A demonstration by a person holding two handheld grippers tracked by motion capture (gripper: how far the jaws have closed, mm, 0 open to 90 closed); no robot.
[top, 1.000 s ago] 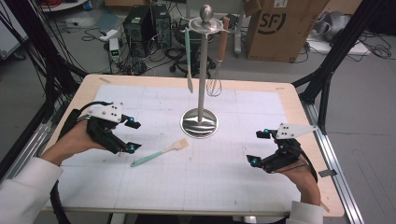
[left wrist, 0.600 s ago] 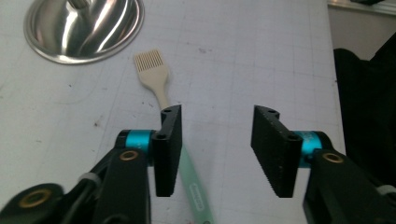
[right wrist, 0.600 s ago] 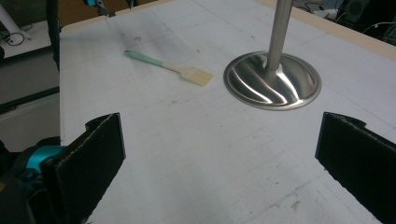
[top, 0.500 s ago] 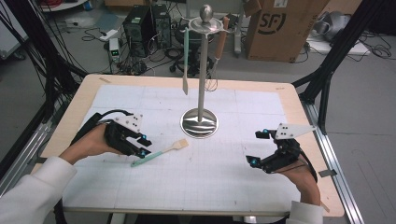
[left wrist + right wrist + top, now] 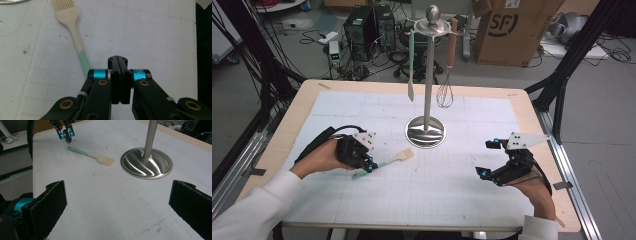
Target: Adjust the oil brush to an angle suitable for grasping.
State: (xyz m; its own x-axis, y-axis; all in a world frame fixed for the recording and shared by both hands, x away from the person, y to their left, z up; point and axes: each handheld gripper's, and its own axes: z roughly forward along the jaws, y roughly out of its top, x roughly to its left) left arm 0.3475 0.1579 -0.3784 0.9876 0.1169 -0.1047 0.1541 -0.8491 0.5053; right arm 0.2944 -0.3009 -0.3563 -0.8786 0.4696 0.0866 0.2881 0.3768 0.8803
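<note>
1. White gridded mat (image 5: 462, 200) covers the table. The basting brush (image 5: 392, 159) lies flat near the utensil stand (image 5: 427, 100).
2. The left gripper (image 5: 369, 165) has just been closing its jaws; they meet with nothing between. Lifting now likely leaves the brush behind, or nudges it.
3. The left gripper view shows the handle passing beside the tips, which the high view blurs. The right gripper (image 5: 486, 159) gapes wide, empty.

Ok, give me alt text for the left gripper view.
The left gripper, its black jaws shut with nothing between them, points down at a white gridded mat. Beside it to the left lies a brush with a cream head and mint-green handle end.
</note>
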